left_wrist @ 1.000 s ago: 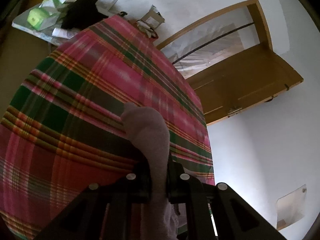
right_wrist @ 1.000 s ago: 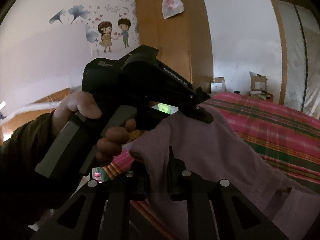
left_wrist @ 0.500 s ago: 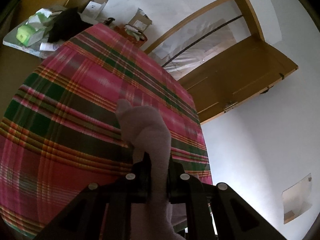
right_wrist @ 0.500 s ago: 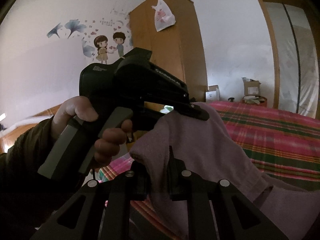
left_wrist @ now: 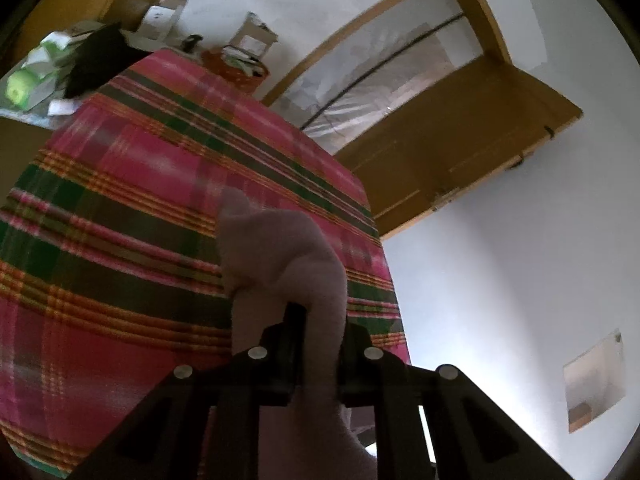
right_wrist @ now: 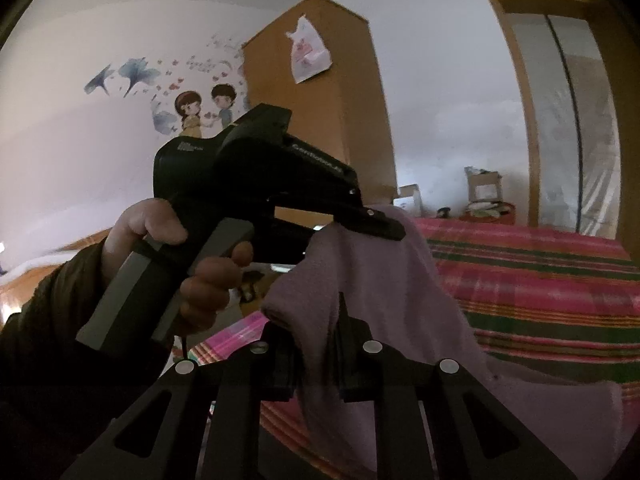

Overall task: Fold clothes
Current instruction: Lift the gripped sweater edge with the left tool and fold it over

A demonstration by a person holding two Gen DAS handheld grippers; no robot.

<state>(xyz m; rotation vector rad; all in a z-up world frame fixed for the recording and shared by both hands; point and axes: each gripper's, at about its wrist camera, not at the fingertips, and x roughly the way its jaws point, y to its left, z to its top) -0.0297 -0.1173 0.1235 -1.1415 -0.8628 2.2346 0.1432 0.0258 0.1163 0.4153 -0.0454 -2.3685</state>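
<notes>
A pale pink garment (left_wrist: 276,248) hangs lifted above the red and green plaid bed (left_wrist: 120,200). In the left wrist view my left gripper (left_wrist: 318,320) pinches a bunched fold of it, and its jaws are opening slightly with the cloth still between them. My right gripper (right_wrist: 316,332) is shut on another edge of the pink garment (right_wrist: 372,280), which drapes down to the right over the bed (right_wrist: 540,280). A hand (right_wrist: 204,284) holds the left gripper (right_wrist: 372,224) just beyond, its tip on the cloth's top edge.
A wooden wardrobe (right_wrist: 320,120) stands behind the bed's head. An open wooden door (left_wrist: 460,148) and a plastic-covered doorway lie past the bed. A cluttered side table (left_wrist: 40,76) with a black item (left_wrist: 96,56) and boxes (left_wrist: 248,40) sits at the far corner.
Both grippers have risen with the pink garment, so the bed sits lower and farther in both views. The cloth stays between both pairs of fingers.
</notes>
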